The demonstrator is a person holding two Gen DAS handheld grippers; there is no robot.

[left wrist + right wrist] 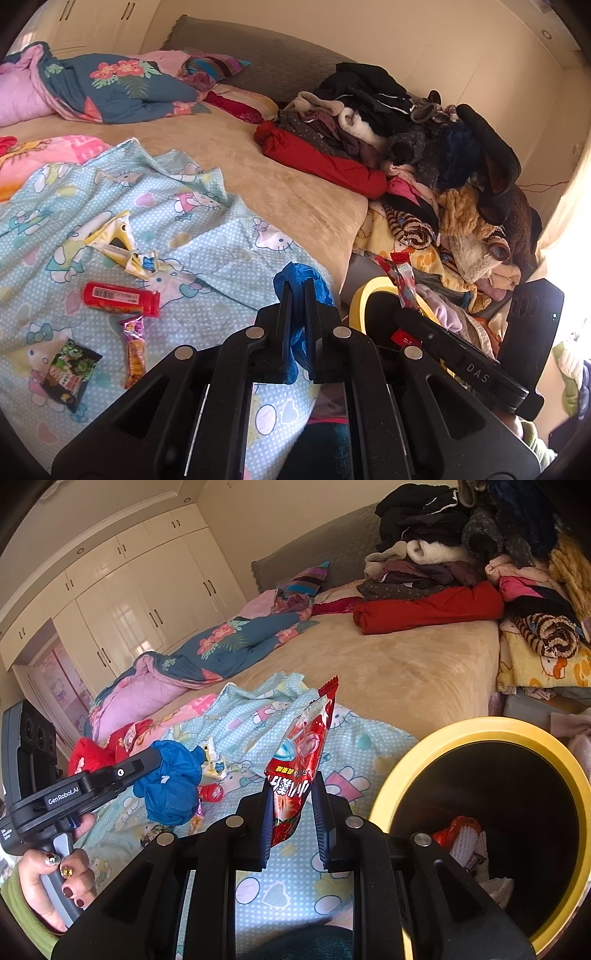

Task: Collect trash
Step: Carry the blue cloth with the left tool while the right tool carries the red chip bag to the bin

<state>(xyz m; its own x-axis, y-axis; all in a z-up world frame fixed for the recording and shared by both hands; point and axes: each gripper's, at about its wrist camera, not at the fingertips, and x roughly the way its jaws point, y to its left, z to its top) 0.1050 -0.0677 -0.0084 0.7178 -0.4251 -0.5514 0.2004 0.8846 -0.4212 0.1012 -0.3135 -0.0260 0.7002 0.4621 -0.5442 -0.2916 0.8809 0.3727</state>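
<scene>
- Right tool (291,805): clenched on the lower end of a red foil snack wrapper with white printed lettering (303,753). The wrapper stands upright above the jaws, over the bed, just left of the round black bin with a yellow rim (413,749).
- Left tool (297,295): clenched on a crumpled blue plastic bag (301,273), held above the pale blue cartoon-print blanket (207,236), near the bin but not over it.
- Risk, wrapper slip: only a narrow strip of smooth foil sits between the pads. A quick swing toward the bin could pull it free onto the blanket.
- Risk, missed drop: the tall wrapper leans away from the bin opening. Releasing before the jaws are over the opening would likely land it on the rim or the bed.
- Risk, tool collision: both tools approach the same opening from the bed side. Simultaneous entry could knock them together or tip the bin.
- Risk, bag snag: the loose blue plastic may cling to the pads after release.
- Remaining trash on the blanket: a red cylindrical plastic container with a barcode label (120,297), a torn yellow and white wrapper (123,243), a green and black snack packet (72,374) and a purple and orange candy wrapper (135,347).
</scene>
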